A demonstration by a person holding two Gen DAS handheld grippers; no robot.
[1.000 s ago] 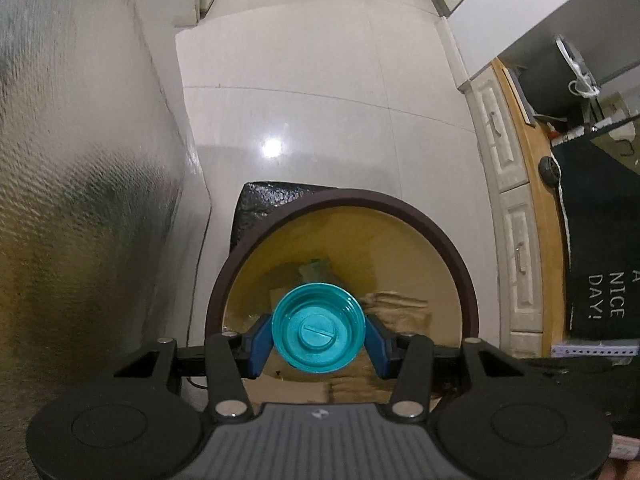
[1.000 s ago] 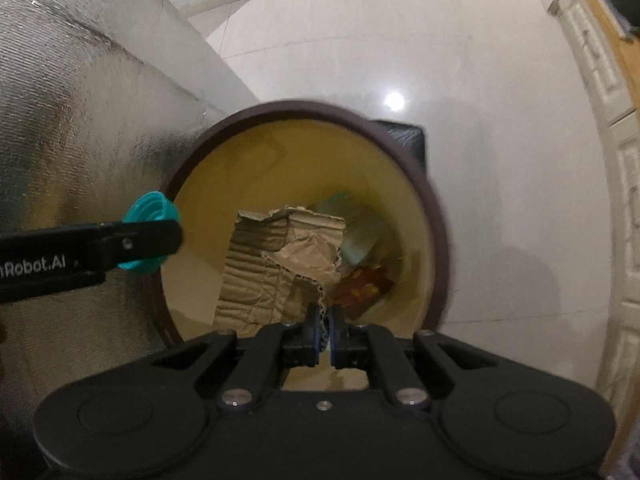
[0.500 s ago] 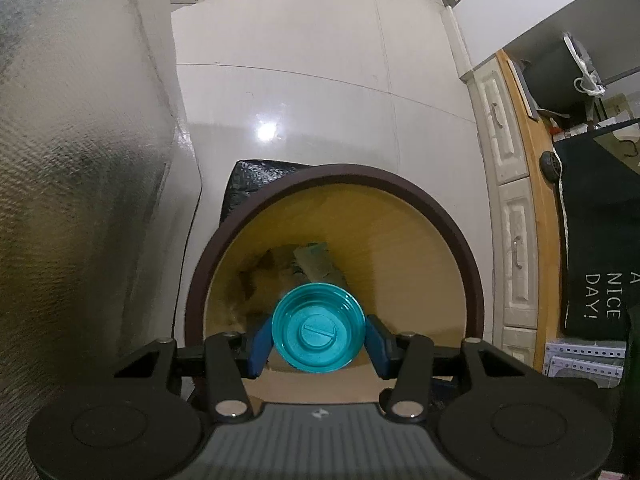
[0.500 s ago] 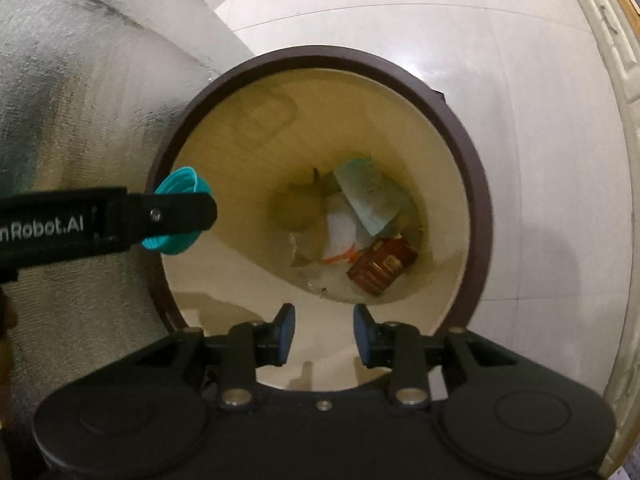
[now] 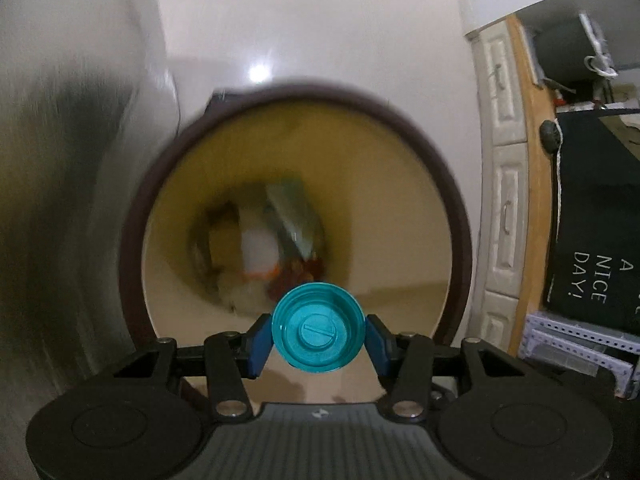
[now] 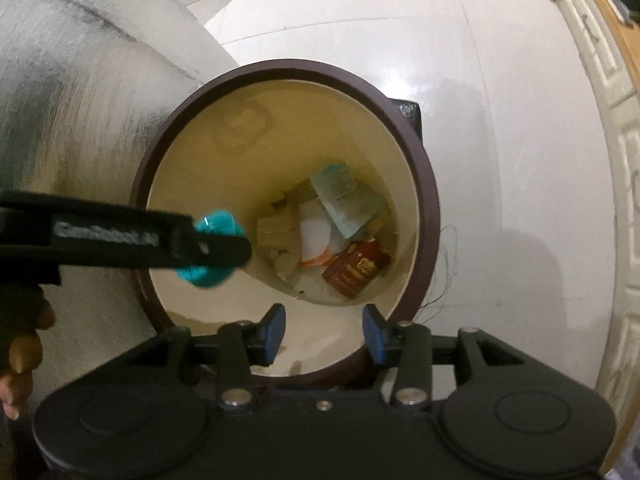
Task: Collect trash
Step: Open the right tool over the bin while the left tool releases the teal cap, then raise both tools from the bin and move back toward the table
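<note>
left claw: clenched on teal cap, blue pads pressing its sides at 9 and 3 o'clock; cap's hollow side faces the camera
cap position: held over the mouth of the trash bin, toward the rim's 6 o'clock edge in the left wrist view; not in the bin yet
right claw: released, jaws opening, nothing between the pads; hangs over the bin's near rim at 6 o'clock
bin: round, dark brown rim, cream inner wall; stands on the floor
bin contents: red packet, pale teal-printed wrapper, cardboard scraps, white paper; all at the bottom
right wrist view only: left claw seen from the side, coming in from 9 o'clock with the cap just inside the rim; bin contents sharp; fingers of a hand at the left edge; thin loose wire on the floor at the bin's 3 o'clock
left wrist view only: cap's inner face with raised centre; contents motion-blurred; black cloth with white lettering and a pale perforated crate at 3 to 4 o'clock
floor: glossy white tile, light glare beyond the bin at 12 o'clock
room: silvery textured surface just beside the bin at 9 to 10 o'clock; white panelled cabinet with wood-coloured edging along 3 o'clock; dark object behind the bin, partly hidden
</note>
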